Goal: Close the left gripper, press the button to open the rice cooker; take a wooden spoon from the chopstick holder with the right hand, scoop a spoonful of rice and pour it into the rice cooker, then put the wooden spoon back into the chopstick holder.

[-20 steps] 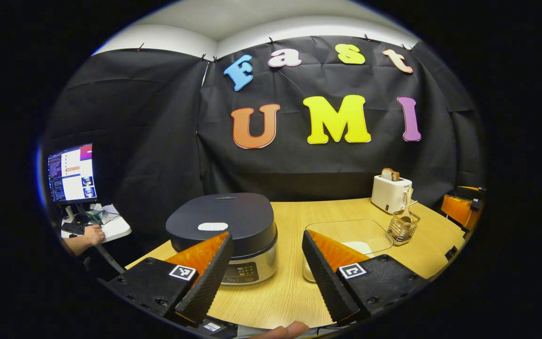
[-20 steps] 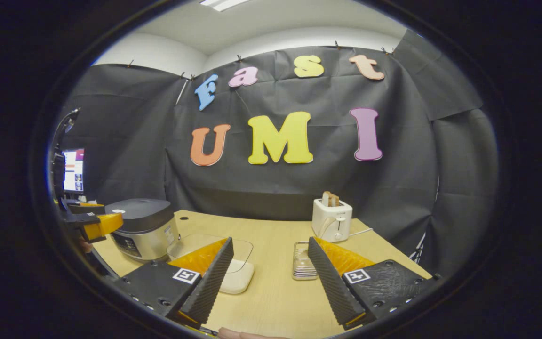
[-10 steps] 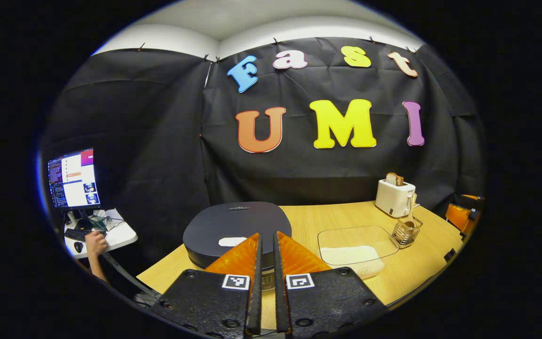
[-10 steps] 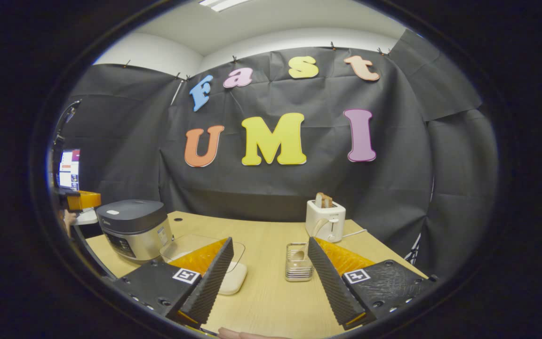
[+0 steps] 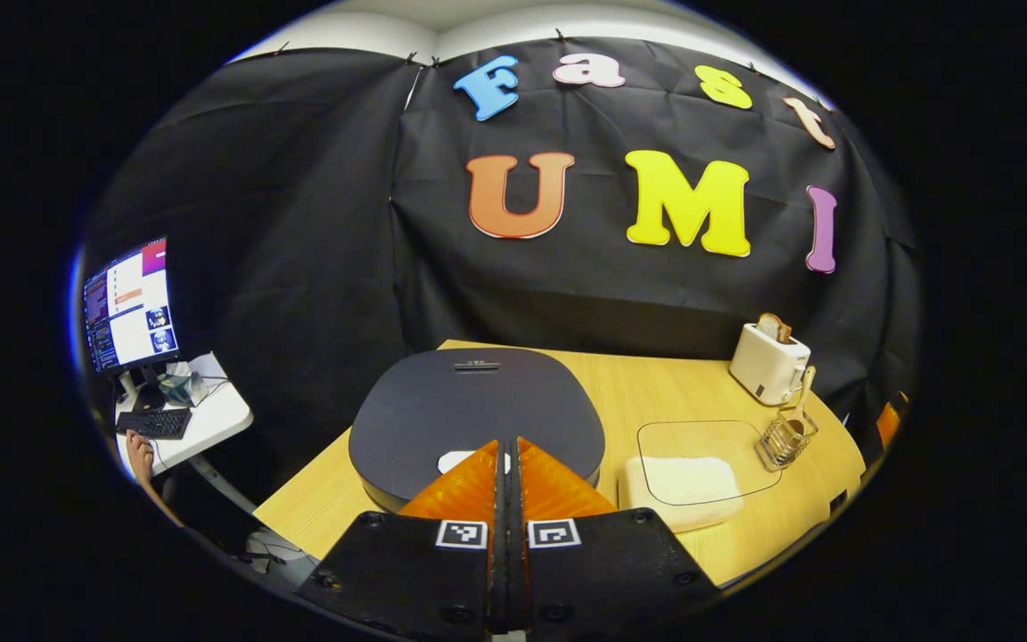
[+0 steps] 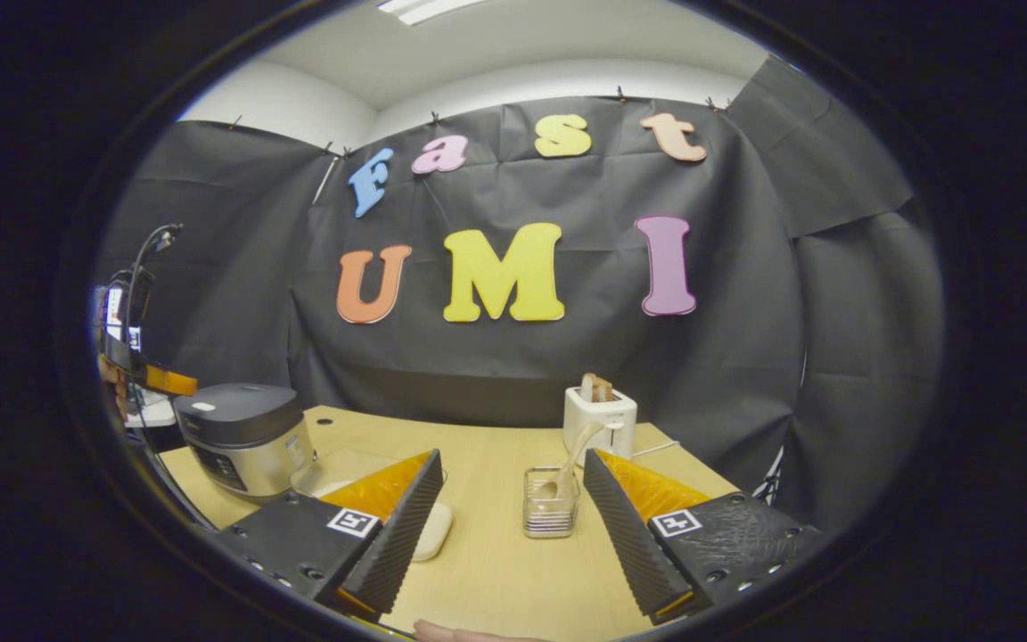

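Hovering over the dark, rounded lid of the silver-bodied rice cooker (image 5: 476, 412), the left gripper (image 5: 507, 464) has its two fingers pressed together with nothing between them; their tips cover part of the lid's pale oval button (image 5: 460, 461), and whether they touch it cannot be told. The cooker sits at the left end of the light wooden table (image 5: 656, 392), lid down. The right gripper (image 6: 509, 513) is spread wide and empty above the table's near edge. Between its fingers, farther off, stands the wire chopstick holder (image 6: 549, 514) with the wooden spoon (image 6: 572, 464) leaning in it. A clear shallow container of white rice (image 5: 692, 464) lies between cooker and holder. A white toaster (image 6: 599, 421) stands near the back edge.
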A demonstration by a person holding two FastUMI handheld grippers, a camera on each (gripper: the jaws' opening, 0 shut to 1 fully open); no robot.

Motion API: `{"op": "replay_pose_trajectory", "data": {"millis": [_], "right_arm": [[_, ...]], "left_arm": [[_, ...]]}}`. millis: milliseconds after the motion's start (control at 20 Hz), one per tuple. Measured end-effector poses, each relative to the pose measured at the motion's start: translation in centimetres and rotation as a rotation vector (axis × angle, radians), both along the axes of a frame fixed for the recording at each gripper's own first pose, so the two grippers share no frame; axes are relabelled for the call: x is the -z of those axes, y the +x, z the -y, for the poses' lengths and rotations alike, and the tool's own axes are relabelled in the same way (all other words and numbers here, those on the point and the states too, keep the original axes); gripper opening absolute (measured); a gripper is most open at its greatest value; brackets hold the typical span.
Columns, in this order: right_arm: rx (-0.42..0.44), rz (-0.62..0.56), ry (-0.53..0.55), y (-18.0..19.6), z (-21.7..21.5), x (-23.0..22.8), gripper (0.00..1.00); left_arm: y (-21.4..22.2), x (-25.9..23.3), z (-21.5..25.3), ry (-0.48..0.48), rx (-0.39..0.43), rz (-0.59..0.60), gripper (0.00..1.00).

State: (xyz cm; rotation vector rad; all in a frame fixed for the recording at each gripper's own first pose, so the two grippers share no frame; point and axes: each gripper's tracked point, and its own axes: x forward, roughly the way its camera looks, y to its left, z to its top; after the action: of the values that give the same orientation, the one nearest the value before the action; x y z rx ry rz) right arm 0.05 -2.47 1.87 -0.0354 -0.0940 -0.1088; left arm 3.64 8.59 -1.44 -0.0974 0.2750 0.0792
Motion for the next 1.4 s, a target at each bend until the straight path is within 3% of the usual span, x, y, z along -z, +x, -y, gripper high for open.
{"op": "replay_pose_trajectory", "data": {"millis": [250,500,650,900,1100,1200,1250,1300,1350,1400], "right_arm": [[0.009,0.004,-0.003,0.1,0.2,0.0,0.94],[0.004,0.003,-0.003,0.1,0.1,0.0,0.95],[-0.004,0.0,0.002,0.0,-0.1,0.1,0.95],[-0.021,-0.018,0.0,0.0,-0.4,0.3,0.94],[-0.006,-0.013,0.003,0.1,-0.1,0.3,0.95],[-0.006,-0.021,0.01,0.1,-0.2,0.5,0.94],[-0.002,-0.025,0.015,0.0,-0.1,0.6,0.95],[0.0,-0.025,0.017,-0.1,-0.2,0.5,0.95],[-0.004,-0.024,0.019,0.0,-0.3,0.5,0.94],[-0.012,-0.025,0.018,0.0,-0.5,0.5,0.94]], "left_arm": [[1.1,1.9,-0.3,-0.03,-0.005,-0.072,0.03],[1.2,2.1,-0.2,0.05,0.035,-0.099,0.03],[1.2,2.7,-0.1,0.029,0.062,-0.111,0.03],[1.2,2.2,-0.2,0.049,0.038,-0.064,0.03],[1.8,-0.8,-0.5,0.121,-0.027,0.078,0.03],[1.7,-3.2,-1.2,0.175,-0.092,0.179,0.12],[1.5,-4.3,-2.0,0.196,-0.136,0.209,0.22],[1.1,-5.1,-2.4,0.198,-0.168,0.234,0.39],[0.8,-5.8,-2.4,0.19,-0.19,0.258,0.48],[0.7,-6.7,-2.0,0.18,-0.201,0.291,0.68]]}}
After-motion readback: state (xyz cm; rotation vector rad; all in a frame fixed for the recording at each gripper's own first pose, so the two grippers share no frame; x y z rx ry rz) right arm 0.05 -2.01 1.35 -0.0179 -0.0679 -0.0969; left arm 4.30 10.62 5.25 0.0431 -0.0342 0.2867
